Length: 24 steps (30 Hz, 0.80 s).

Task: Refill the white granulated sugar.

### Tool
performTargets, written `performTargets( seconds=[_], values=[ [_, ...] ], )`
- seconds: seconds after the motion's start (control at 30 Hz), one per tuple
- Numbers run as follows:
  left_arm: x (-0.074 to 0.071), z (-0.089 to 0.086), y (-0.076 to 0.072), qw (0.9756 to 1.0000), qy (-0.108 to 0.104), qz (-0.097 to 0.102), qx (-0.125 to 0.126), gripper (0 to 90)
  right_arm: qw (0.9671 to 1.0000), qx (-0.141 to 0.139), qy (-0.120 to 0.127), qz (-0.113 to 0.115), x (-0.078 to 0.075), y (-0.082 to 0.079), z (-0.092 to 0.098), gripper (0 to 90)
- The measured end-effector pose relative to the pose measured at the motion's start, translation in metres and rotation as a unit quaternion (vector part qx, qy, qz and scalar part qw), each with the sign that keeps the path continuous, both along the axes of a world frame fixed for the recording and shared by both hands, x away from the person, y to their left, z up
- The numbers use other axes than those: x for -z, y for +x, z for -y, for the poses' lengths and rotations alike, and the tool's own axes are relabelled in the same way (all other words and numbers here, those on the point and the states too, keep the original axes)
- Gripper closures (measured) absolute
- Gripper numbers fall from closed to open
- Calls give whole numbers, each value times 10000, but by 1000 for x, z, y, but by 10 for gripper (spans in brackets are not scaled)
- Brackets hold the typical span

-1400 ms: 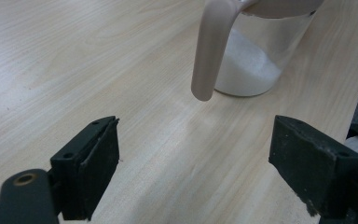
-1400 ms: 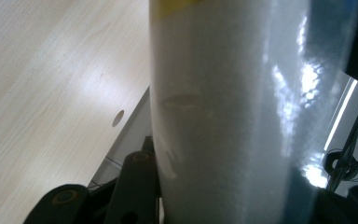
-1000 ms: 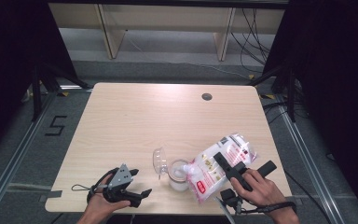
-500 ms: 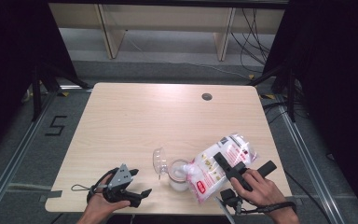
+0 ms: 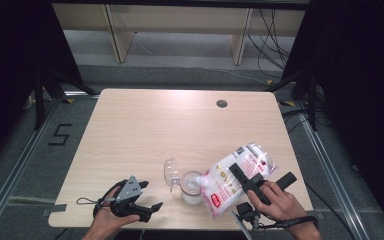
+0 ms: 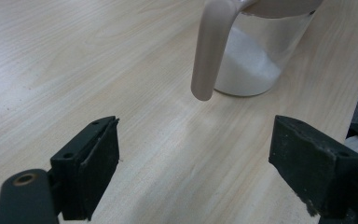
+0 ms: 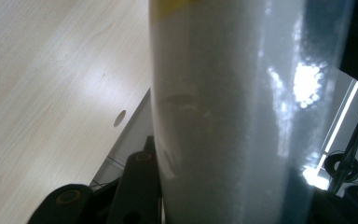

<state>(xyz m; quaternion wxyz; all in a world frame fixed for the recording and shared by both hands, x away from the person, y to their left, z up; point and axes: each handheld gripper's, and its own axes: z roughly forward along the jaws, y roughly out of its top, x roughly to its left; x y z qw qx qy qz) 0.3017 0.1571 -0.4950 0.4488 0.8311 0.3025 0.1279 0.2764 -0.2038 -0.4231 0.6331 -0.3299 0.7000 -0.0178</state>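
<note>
Nothing has shifted over the last second: near the bench's front edge the right hand-held gripper (image 5: 245,177) still clamps the tilted bag (image 5: 237,175) over the jar (image 5: 191,187), so pouring seems underway, while the left hand-held gripper (image 5: 140,207) rests open.

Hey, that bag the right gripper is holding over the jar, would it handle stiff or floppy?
Probably floppy: the bag is thin plastic that sags toward the jar. Its white grains likely shift, moving the weight. The glossy film may slip in the right gripper.
</note>
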Motion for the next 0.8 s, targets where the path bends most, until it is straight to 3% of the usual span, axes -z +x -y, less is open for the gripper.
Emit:
performTargets(
  seconds=[0.8],
  values=[
    [1, 1, 0, 10000, -58, 51, -50, 155, 10000, -45, -50, -4, -1, 0, -1, 718]
  ],
)
